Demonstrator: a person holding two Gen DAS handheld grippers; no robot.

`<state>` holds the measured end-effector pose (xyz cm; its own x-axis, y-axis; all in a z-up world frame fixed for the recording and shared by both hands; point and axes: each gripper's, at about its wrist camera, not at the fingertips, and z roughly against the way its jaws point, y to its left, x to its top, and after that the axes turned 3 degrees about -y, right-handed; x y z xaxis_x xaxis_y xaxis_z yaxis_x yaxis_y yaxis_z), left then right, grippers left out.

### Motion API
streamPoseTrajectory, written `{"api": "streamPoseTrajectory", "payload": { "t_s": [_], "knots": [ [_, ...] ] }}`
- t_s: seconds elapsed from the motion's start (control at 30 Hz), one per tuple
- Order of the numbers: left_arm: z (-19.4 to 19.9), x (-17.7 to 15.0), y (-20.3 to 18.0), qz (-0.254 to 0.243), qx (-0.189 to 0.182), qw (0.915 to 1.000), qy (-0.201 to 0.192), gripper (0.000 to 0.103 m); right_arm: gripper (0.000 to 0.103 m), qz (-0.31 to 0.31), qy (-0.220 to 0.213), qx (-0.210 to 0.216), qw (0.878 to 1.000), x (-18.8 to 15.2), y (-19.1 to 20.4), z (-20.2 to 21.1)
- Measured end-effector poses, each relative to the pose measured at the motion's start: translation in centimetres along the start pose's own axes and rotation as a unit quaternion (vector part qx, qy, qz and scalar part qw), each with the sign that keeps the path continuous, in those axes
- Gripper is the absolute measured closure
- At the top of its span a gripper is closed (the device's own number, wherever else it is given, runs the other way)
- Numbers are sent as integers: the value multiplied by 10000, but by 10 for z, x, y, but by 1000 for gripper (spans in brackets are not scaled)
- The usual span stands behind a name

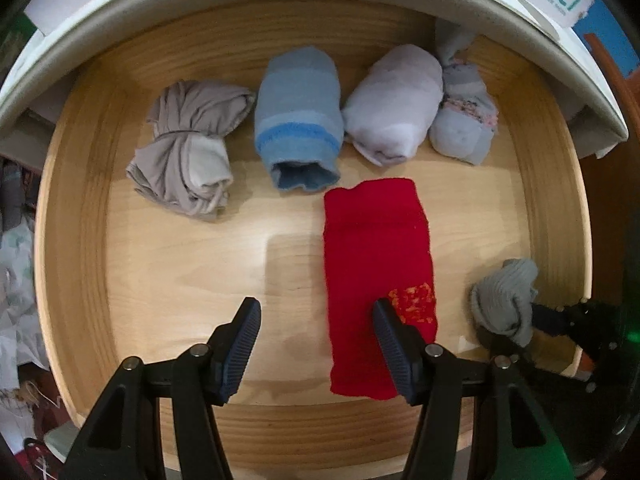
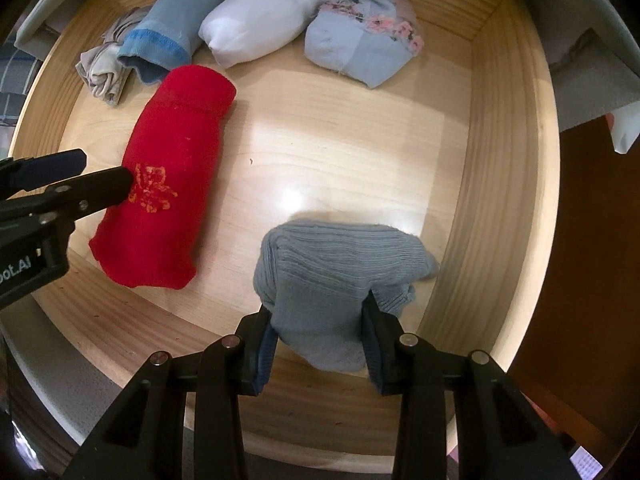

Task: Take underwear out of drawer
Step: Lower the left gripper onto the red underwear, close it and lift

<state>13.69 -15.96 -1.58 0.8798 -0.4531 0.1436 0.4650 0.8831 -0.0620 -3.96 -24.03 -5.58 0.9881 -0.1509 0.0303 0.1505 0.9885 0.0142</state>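
Note:
An open wooden drawer (image 1: 80, 240) holds folded underwear. My right gripper (image 2: 320, 340) is shut on a grey ribbed piece (image 2: 340, 272), held just above the drawer floor at the front right; it also shows in the left wrist view (image 1: 504, 300). My left gripper (image 1: 316, 344) is open and empty over the drawer's front, its right finger (image 1: 392, 340) over a red piece with an orange print (image 1: 376, 272). The red piece also shows in the right wrist view (image 2: 168, 176), with the left gripper's fingers (image 2: 100, 188) at its left edge.
At the back of the drawer lie a beige bundle (image 1: 188, 148), a blue striped roll (image 1: 298, 120), a white roll (image 1: 396, 104) and a pale blue floral piece (image 1: 464, 120). The cabinet's white front (image 1: 280, 4) overhangs the back. Clutter lies outside on the left (image 1: 16, 280).

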Motion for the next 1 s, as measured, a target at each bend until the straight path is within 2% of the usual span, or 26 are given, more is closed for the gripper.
{"api": "streamPoseTrajectory", "payload": {
  "t_s": [0.13,0.2,0.37,0.5,0.63,0.73,0.77,0.8,1.0],
  "knots": [
    [14,3,-9,48,-2,9994,-332,42,68,25,4,2,10000,6,0,-5],
    [17,4,-17,-31,-114,9993,-350,39,68,33,10,1,10000,7,1,-5],
    [-4,5,-39,-369,80,9992,-118,39,68,69,18,-27,10000,9,4,-9],
    [-21,9,-44,-288,90,9995,50,32,68,85,22,-29,10000,10,5,-12],
    [-33,15,-41,-123,39,9996,238,32,67,101,22,-30,9999,11,7,-14],
    [-40,18,-35,-22,-33,9992,400,37,67,113,20,-34,9999,11,8,-14],
    [-43,18,-35,-37,-78,9989,454,49,67,116,21,-33,9999,11,9,-15],
    [-42,17,-32,-69,-122,9988,477,55,67,119,21,-33,9999,11,9,-15],
    [-43,15,-41,-367,77,9982,469,67,67,117,38,-40,9999,12,10,-15]
  ]
}}
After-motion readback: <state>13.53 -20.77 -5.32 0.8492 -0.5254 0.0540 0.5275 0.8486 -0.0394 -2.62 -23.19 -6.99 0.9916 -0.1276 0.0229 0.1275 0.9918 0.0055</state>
